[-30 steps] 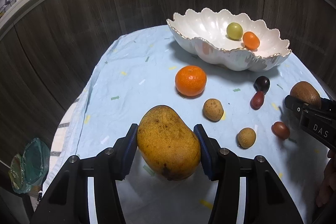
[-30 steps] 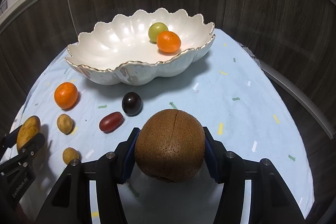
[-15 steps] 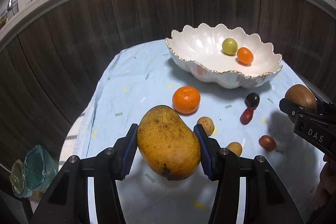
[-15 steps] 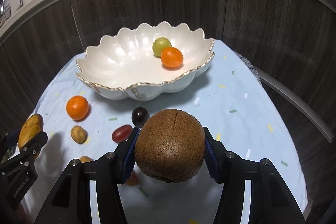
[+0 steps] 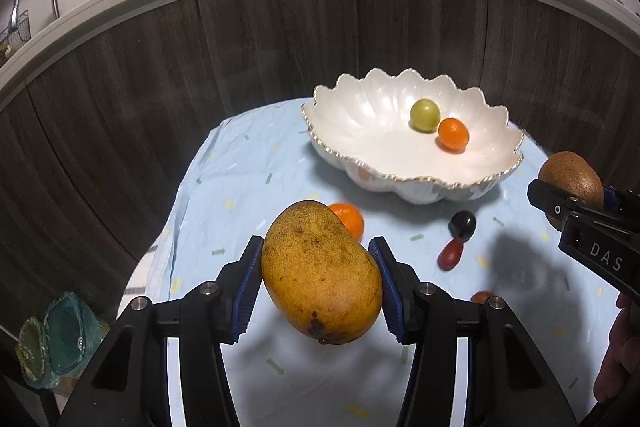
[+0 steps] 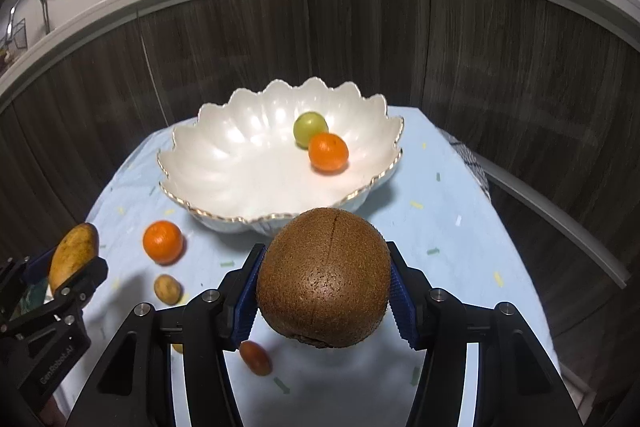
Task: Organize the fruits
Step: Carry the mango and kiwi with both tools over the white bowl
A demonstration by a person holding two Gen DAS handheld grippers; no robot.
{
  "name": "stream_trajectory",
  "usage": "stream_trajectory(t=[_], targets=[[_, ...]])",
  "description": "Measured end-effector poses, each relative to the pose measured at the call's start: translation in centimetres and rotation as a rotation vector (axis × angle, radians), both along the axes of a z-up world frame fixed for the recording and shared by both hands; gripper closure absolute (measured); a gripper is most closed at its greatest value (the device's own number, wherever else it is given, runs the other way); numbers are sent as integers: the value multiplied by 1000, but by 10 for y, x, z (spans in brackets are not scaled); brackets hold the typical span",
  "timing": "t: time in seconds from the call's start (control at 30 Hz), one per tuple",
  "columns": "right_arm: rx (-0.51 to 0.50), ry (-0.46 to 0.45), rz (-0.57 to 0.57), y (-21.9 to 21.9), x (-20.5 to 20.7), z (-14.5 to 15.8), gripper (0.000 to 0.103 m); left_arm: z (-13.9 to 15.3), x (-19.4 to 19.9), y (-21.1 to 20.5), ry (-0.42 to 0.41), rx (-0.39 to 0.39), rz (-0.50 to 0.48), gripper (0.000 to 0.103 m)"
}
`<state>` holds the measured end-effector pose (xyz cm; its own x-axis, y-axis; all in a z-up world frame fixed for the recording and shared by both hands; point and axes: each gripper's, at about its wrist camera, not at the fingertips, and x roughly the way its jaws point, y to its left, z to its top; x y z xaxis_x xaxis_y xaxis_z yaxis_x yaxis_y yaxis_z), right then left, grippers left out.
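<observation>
My left gripper [image 5: 318, 281] is shut on a yellow mango [image 5: 320, 273] and holds it above the blue cloth. My right gripper [image 6: 324, 285] is shut on a brown kiwi [image 6: 324, 277], raised in front of the white scalloped bowl [image 6: 224, 183]. The bowl [image 5: 360, 131] holds a green fruit [image 5: 425, 114] and a small orange [image 5: 453, 134]. The right gripper with the kiwi [image 5: 572, 179] shows at the right of the left wrist view. The mango [image 6: 74, 253] shows at the left of the right wrist view.
On the cloth lie an orange [image 6: 163, 241], a small tan fruit [image 6: 168, 289], a dark plum [image 5: 463, 223] and red oval fruits [image 5: 450, 255] [image 6: 256, 357]. Dark wood cabinet fronts curve behind the table. A green bag [image 5: 52, 343] lies on the floor at left.
Both grippers have risen with their fruit, away from the cloth. The bowl now sits lower and nearer in both views, and loose fruits have slipped behind the held ones.
</observation>
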<state>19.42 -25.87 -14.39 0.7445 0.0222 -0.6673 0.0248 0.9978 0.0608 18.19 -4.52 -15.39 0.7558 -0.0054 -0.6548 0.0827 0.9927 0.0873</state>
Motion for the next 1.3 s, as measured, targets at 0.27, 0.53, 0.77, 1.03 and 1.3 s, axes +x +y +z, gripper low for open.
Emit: stream_trajectory(t=[0.27, 0.53, 0.77, 1.03, 1.3], targets=[[1, -42, 3, -3, 6, 19, 46, 20, 14, -8, -38, -24, -12, 51], [2, -70, 3, -5, 16, 34, 46, 41, 32, -11, -75, -38, -34, 51], [1, -90, 8, -3, 24, 44, 46, 51, 44, -13, -89, -45, -46, 51], [6, -106, 16, -1, 34, 54, 46, 57, 55, -18, -90, -52, -70, 51], [13, -107, 12, 1, 48, 58, 46, 58, 71, -25, -90, -56, -96, 51]])
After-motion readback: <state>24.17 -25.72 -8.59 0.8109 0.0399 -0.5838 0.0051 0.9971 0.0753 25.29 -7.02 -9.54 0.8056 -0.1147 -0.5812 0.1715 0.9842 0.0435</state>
